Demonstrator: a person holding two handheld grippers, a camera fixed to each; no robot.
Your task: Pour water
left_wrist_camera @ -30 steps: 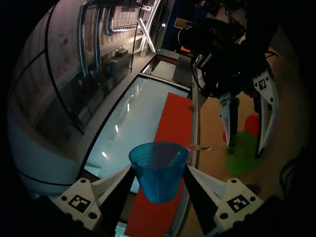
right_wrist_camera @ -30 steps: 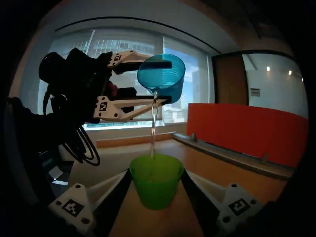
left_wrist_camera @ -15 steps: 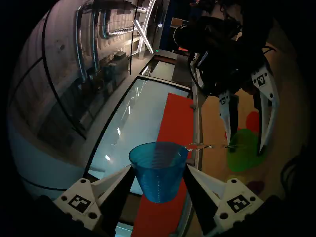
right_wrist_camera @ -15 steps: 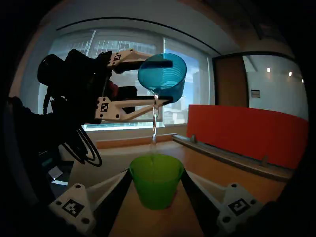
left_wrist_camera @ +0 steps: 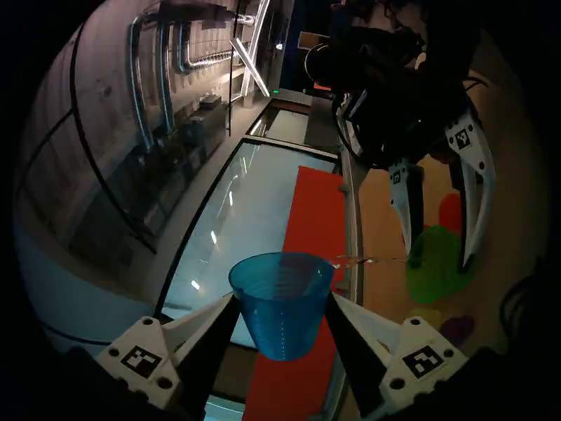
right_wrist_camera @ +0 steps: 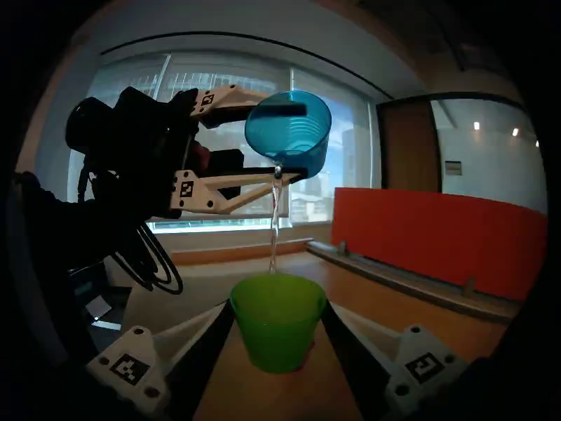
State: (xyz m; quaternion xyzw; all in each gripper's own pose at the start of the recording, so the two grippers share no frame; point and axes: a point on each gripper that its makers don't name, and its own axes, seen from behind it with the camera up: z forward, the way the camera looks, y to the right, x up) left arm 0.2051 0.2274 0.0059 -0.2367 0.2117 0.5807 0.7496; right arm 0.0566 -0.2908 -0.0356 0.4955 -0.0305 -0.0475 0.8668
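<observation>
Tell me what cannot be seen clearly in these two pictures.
- Water level in the green cup: right gripper view, its own wall hides it.
- Water left in the blue cup: left gripper view, tinted wall and dim light.
- Red shape near the green cup: left gripper view, too blurred to identify.

Left claw [left_wrist_camera: 280, 302] and right claw [right_wrist_camera: 277, 309], same build: white tapered fingers [right_wrist_camera: 189, 326], black inner faces, square black-and-white tags [right_wrist_camera: 130, 368], small screws [left_wrist_camera: 165, 382]. Black housing [right_wrist_camera: 126, 154], looped black cables [right_wrist_camera: 151, 263].

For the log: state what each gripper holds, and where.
Left gripper: blue cup, by its sides. Right gripper: green cup, by its sides.
</observation>
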